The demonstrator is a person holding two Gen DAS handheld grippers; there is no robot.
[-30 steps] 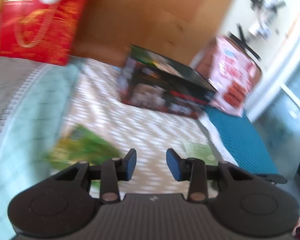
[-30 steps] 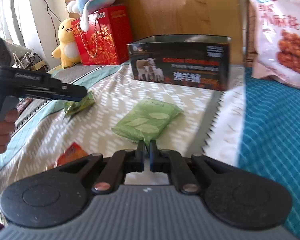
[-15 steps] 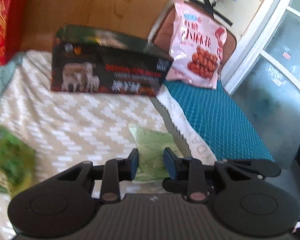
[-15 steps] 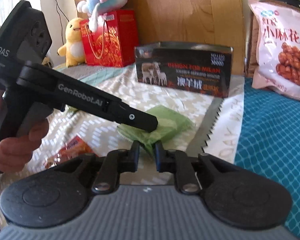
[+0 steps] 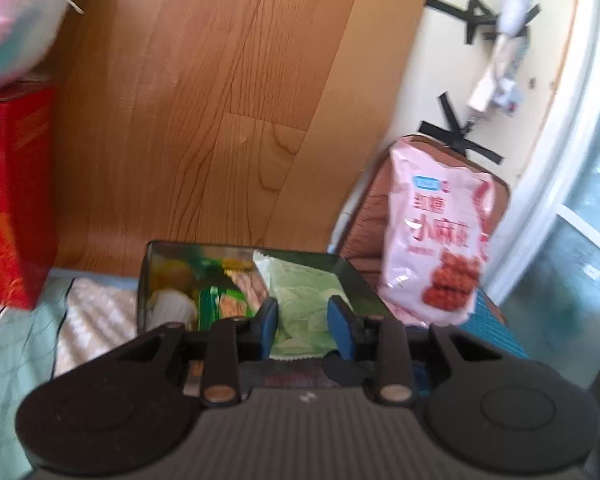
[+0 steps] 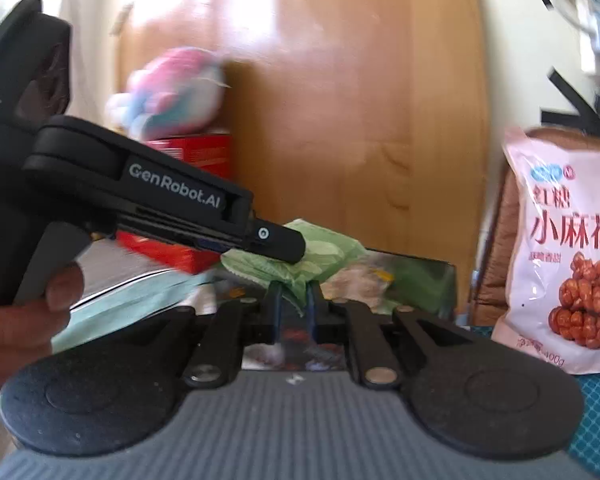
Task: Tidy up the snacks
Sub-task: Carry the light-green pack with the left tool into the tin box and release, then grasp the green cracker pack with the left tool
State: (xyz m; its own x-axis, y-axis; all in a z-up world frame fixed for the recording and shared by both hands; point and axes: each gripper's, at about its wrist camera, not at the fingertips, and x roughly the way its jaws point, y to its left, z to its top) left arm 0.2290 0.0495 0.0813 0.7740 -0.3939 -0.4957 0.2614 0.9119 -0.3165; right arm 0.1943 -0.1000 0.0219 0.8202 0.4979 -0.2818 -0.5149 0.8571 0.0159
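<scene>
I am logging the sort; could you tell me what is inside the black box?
The black box holds a pale green packet, between the left gripper's fingers, beside a darker green packet. The gripper body hides the box's near end.
</scene>
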